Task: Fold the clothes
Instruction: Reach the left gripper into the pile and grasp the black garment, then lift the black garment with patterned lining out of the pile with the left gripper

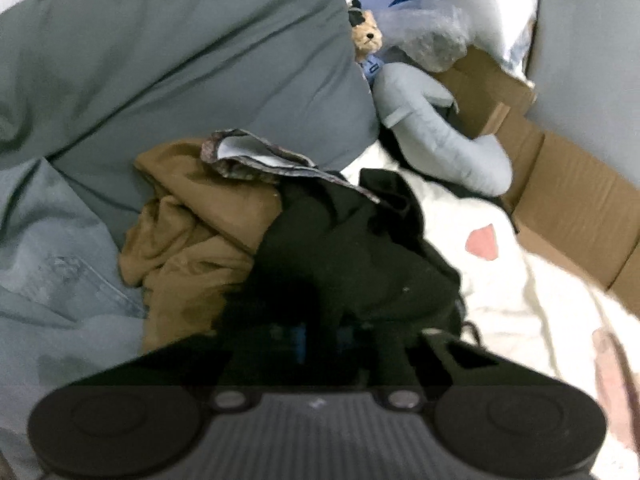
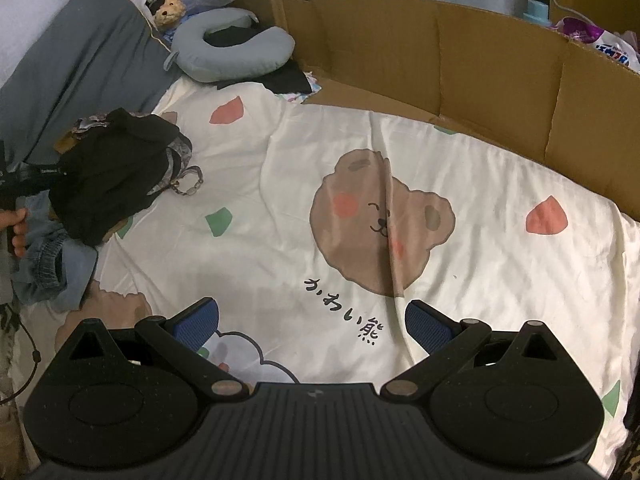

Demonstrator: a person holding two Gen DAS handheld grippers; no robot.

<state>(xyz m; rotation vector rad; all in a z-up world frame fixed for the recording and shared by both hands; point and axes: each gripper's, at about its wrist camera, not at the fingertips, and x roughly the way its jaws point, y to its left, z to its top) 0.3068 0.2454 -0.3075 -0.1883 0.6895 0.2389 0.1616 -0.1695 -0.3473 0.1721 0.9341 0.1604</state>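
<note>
Two hand-held grippers work over a cream bedsheet printed with a brown cartoon bear (image 2: 280, 184). The right gripper (image 2: 312, 326) hovers above the sheet with its blue-padded fingers (image 2: 196, 324) spread wide apart and nothing between them; black lettering on the sheet shows in the gap.

The left gripper (image 1: 316, 336) is pushed into a crumpled black garment (image 1: 352, 256), and the dark cloth covers its fingers. In the right wrist view the black garment (image 2: 112, 184) bunches up against the left gripper (image 2: 40, 176) at the left edge of the sheet, so the tool seems clamped on it, though the tips themselves cannot be seen. A bare hand (image 2: 16, 228) holds that gripper's handle.

Beside the black garment lie a rumpled tan-brown garment (image 1: 192, 236) and a patterned grey cloth with a pale lining (image 1: 248, 156), both touching it in one pile. Blue denim clothing (image 2: 48, 268) lies just below the pile near the hand.

A large grey-green pillow (image 1: 160, 60) sits behind the pile. A pale blue U-shaped neck pillow (image 2: 236, 52) and a small tan teddy bear with a dark cap (image 2: 168, 8) rest near the head of the bed. Brown cardboard walls (image 2: 480, 64) stand along the sheet's far side.
</note>
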